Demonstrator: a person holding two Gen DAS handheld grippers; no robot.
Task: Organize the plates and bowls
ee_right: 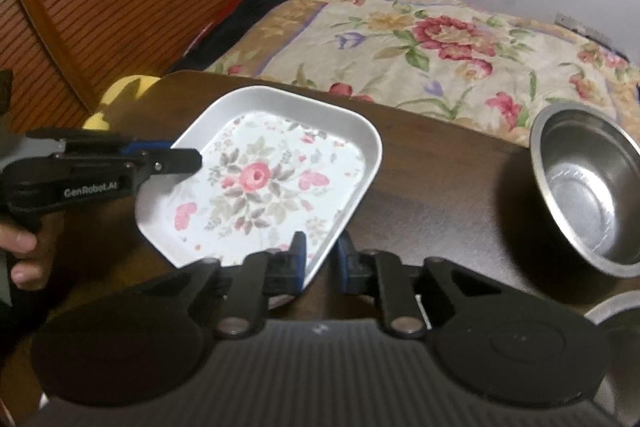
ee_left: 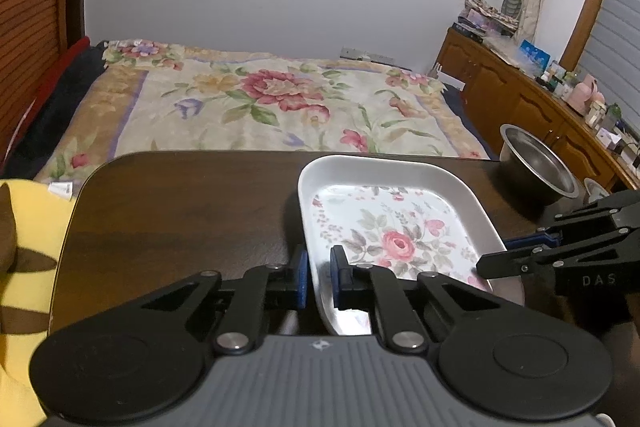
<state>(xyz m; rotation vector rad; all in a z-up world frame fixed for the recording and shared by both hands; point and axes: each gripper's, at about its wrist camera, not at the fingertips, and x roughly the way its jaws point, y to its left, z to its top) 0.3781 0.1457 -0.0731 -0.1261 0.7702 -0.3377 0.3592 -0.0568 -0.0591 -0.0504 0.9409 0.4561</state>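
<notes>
So the biggest thing here is the bed (ee_left: pixel 260 103) with a flowery blanket, sitting right behind the dark wooden bench (ee_left: pixel 180 211) where everything's happening. Off to one side there's a long wooden cabinet (ee_left: pixel 516 99) loaded with small clutter, too small to make out properly. On the bench itself the main item is a white plate (ee_left: pixel 400 223) with rounded corners, a raised rim and a pink rose print in the middle; from the right wrist view the same plate (ee_right: pixel 260 183) sits left of centre on the bench. Well apart from it, toward the right edge of the bench, is a shiny steel bowl (ee_right: pixel 588 191), empty and upright, and in the left wrist view that bowl (ee_left: pixel 536 163) shows past the plate's far corner. There's a sliver of another round metal rim (ee_right: pixel 616 311) just below the bowl, can't tell what it is. Now the tongs: the left tongs (ee_left: pixel 319 277) are set narrow with the plate's near rim running between the blue pads, looks like they're pinching it. The right tongs (ee_right: pixel 322 259) are also narrow, straddling the plate's rim at its near corner, one pad inside and one outside. The left tongs (ee_right: pixel 176 157) reach in over the plate's left edge in the right wrist view.
</notes>
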